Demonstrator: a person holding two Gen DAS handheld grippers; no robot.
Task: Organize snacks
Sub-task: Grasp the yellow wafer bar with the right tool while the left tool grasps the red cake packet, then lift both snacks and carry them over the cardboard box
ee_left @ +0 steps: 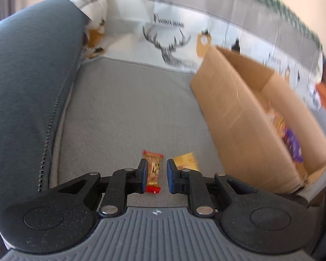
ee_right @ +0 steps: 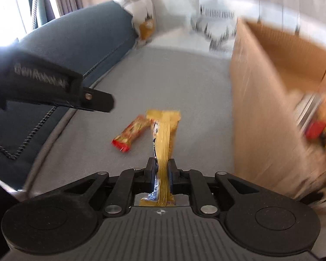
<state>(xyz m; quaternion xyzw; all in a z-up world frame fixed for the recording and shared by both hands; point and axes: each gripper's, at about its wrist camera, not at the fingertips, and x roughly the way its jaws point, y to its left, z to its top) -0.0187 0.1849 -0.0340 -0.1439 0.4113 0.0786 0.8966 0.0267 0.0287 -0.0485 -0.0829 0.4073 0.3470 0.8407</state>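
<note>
While the yellow snack packet hangs lengthwise between the fingers of the right gripper, both pads press flat on its sides, so that gripper is clamped on the packet. The packet's far end reaches out over the grey sofa seat, and its near end shows below the fingers, just above the gripper body.

Just left of the packet, a red-ended snack bar lies flat on the seat cushion, slanted, with one end close to the packet's far end. In the left wrist view the same red-ended bar shows in the gap of the left gripper. Its blue pads stand apart with seat fabric visible on the right side of the bar, so that gripper is parted and grips nothing. A yellow packet corner shows just beyond its right finger.

To the right stands an open cardboard box, resting on the seat, with several bright wrappers blurred inside. A dark blue cushion with a zip edge borders the seat on the left. Behind, a pale fabric printed with a stag's head covers the sofa back.
</note>
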